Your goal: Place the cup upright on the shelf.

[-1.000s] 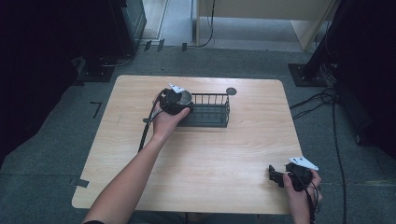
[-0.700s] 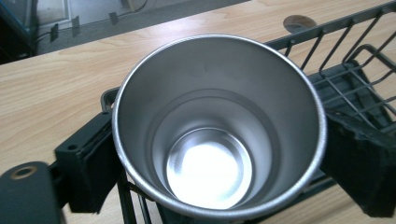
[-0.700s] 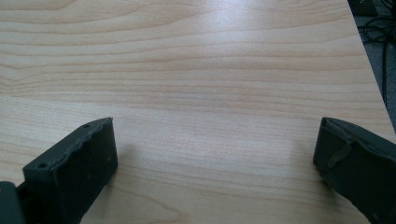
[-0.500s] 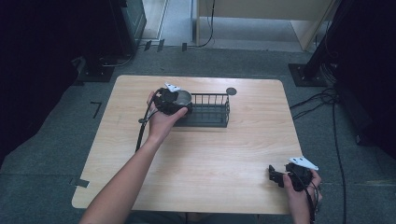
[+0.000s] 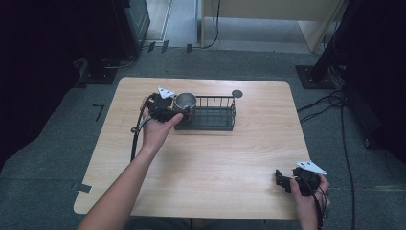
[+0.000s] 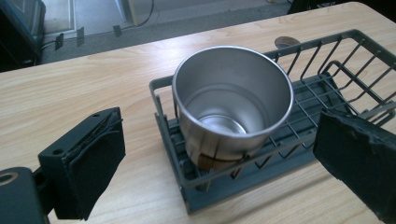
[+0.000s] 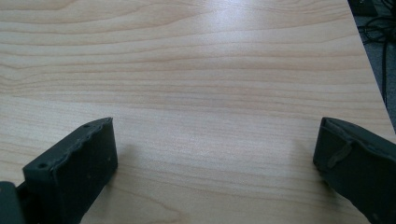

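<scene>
Steel cup [image 6: 232, 105] stands upright in the left end of the wire rack [image 6: 299, 154], apparently just set there to drain; left gripper [image 6: 219, 168] wide open, holding nothing; right gripper [image 7: 215, 172] open, empty, idle over table [image 7: 196, 70].

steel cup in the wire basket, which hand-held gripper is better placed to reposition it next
Left. The left hand-held gripper hovers right beside the shiny round steel cup in the dark wire basket, jaws open. The right hand-held gripper sits at the light wooden table's near right corner.
</scene>
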Demonstrator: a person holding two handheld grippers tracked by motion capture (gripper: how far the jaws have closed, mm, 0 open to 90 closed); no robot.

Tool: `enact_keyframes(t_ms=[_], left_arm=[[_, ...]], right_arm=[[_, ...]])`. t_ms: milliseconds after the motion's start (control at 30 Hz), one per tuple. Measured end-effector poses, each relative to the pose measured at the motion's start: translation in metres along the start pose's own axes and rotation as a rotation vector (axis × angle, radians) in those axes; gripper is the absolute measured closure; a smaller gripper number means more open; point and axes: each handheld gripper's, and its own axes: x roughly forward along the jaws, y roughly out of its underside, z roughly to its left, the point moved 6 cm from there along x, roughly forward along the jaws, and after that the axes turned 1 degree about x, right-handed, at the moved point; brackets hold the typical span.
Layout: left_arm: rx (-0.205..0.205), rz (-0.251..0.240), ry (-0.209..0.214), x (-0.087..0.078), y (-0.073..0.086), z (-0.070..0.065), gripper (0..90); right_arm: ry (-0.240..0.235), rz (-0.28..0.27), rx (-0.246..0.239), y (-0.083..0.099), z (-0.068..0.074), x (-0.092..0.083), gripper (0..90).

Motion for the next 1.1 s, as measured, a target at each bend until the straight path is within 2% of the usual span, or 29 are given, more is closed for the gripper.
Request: enact_keyframes(t_ms=[233, 400, 533, 800, 833, 867, 967, 1033, 1067, 1100], left_arm=[[-0.001, -0.007, -0.004, -0.021, 0.014, 0.004, 2.9], [-0.004, 0.000, -0.007, -0.029, 0.024, 0.006, 2.8], [-0.020, 0.002, -0.023, -0.038, 0.041, 0.013, 2.9], [-0.041, 0.014, -0.039, -0.050, 0.065, 0.025, 2.9], [-0.042, 0.018, -0.054, -0.053, 0.072, 0.028, 2.9], [-0.042, 0.018, -0.054, -0.053, 0.072, 0.028, 2.9], [-0.058, 0.025, -0.058, -0.056, 0.083, 0.033, 2.9], [-0.073, 0.035, -0.075, -0.057, 0.095, 0.039, 2.9], [-0.073, 0.035, -0.075, -0.057, 0.095, 0.039, 2.9], [-0.090, 0.044, -0.080, -0.056, 0.104, 0.044, 2.9]], right_arm=[[0.000, 0.001, 0.000, 0.000, 0.000, 0.000, 0.0], [0.000, 0.000, 0.000, 0.000, 0.000, 0.000, 0.0], [0.000, 0.001, 0.000, 0.000, 0.000, 0.000, 0.0], [0.000, 0.000, 0.000, 0.000, 0.000, 0.000, 0.0], [0.000, 0.001, 0.000, 0.000, 0.000, 0.000, 0.0], [0.000, 0.001, 0.000, 0.000, 0.000, 0.000, 0.0], [0.000, 0.000, 0.000, 0.000, 0.000, 0.000, 0.0], [0.000, 0.000, 0.000, 0.000, 0.000, 0.000, 0.0], [0.000, 0.000, 0.000, 0.000, 0.000, 0.000, 0.0], [0.000, 0.000, 0.000, 0.000, 0.000, 0.000, 0.0]])
